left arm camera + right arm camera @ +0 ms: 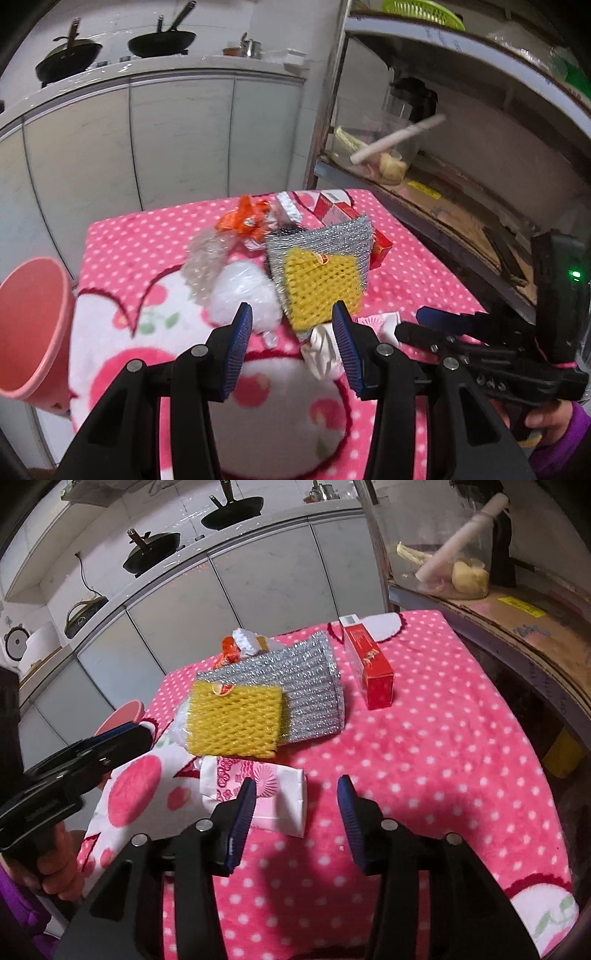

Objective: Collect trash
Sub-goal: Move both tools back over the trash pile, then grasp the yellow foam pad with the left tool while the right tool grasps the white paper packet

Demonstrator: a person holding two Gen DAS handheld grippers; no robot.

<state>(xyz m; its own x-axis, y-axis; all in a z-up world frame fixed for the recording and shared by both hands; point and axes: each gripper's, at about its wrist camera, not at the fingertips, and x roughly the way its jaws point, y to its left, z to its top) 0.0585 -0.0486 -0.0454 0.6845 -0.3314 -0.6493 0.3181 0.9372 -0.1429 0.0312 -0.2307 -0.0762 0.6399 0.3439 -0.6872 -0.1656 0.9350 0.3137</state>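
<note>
Pink fleece dotted with white covers the table [424, 746], and the trash sits in a loose heap toward its far side. The left gripper [291, 347] hovers above the near edge of that heap with its jaws spread wide and nothing between them; just beyond its fingertips lie a yellow foam net [321, 280] resting on a silver bubble mailer [332, 236], a white plastic wad [243, 295] to the left, and a crumpled white scrap [323, 350] beside the right finger. Farther back are an orange wrapper [245, 218] and a red box [338, 210]. The right gripper [297, 819] is likewise wide open and empty, hanging over bare cloth; a pink-patterned tissue pack [266, 790] lies partly under its left finger, perhaps touching it, though the angle leaves that unclear. A pink bin [33, 328] stands off the table's left edge.
</note>
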